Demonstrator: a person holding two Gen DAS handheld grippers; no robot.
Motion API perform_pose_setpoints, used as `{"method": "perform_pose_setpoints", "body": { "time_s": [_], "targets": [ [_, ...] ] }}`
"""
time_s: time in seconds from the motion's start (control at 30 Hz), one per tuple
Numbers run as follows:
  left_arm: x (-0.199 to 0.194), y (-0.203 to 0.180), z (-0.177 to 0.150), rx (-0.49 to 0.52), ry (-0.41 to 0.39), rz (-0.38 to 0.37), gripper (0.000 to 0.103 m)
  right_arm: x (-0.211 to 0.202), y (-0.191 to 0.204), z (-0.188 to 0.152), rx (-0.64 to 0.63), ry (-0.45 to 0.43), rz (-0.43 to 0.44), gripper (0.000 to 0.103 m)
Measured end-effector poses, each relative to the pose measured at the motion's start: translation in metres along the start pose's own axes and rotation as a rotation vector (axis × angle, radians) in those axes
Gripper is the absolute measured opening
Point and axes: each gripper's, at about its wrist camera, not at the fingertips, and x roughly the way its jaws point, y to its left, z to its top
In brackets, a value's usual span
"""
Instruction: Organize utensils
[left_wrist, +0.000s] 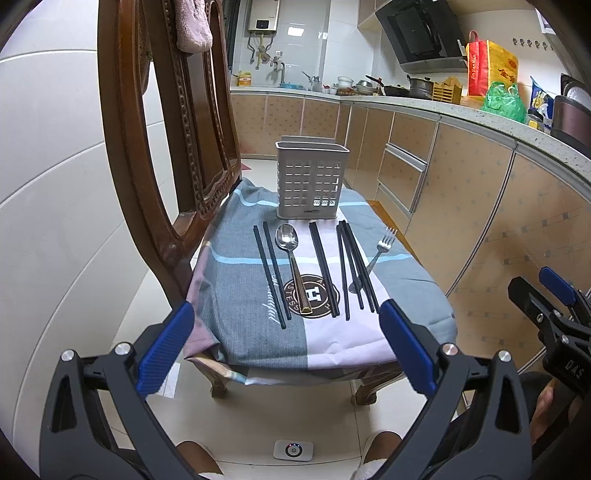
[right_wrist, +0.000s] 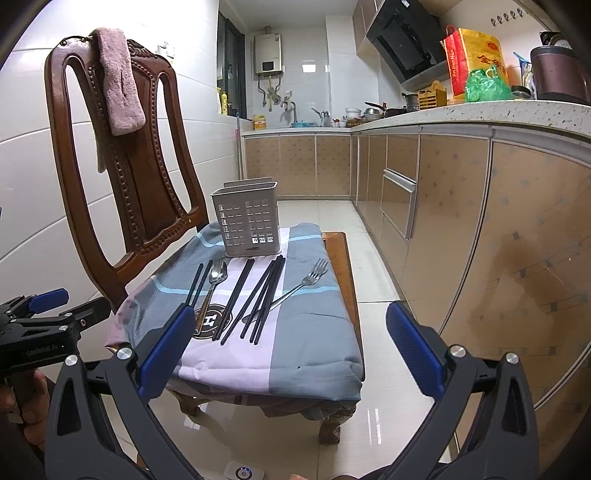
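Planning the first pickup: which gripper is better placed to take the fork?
Probably the right gripper. The fork lies at the right end of the row, nearest that side, while the left gripper faces the spoon. Both jaws stand open and empty.

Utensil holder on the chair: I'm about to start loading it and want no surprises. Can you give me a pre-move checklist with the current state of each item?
1. Utensil holder upright on the cloth: ok.
2. Holder free of utensils: cannot tell, its inside is hidden.
3. Spoon lying apart, clear to grasp: ok.
4. Fork clear to grasp: not ok, chopsticks cross its handle.
5. Left gripper open, holding nothing: ok.
6. Right gripper open, holding nothing: ok.
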Motion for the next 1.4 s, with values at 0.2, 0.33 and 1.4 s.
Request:
{"method": "perform_pose_setpoints", "body": {
  "time_s": [0.2, 0.33, 1.4],
  "targets": [
    [0.007, 0.002, 0.009, 0.02, 0.014, -0.065, 0.099, 0.004, -0.012, 0.002, 0.033, 0.013, 0.047, 0.1],
    [0.022, 0.0, 0.028, 0.064, 0.027, -0.138, 0.099, 0.02, -0.032, 0.008, 0.106, 0.064, 0.127, 0.1],
    [0.305, 0.023, 0.105, 0.086, 0.241, -0.344, 0.056, 0.287, -0.146, 0.026, 0.218, 0.381, 0.409, 0.06]
  ]
}}
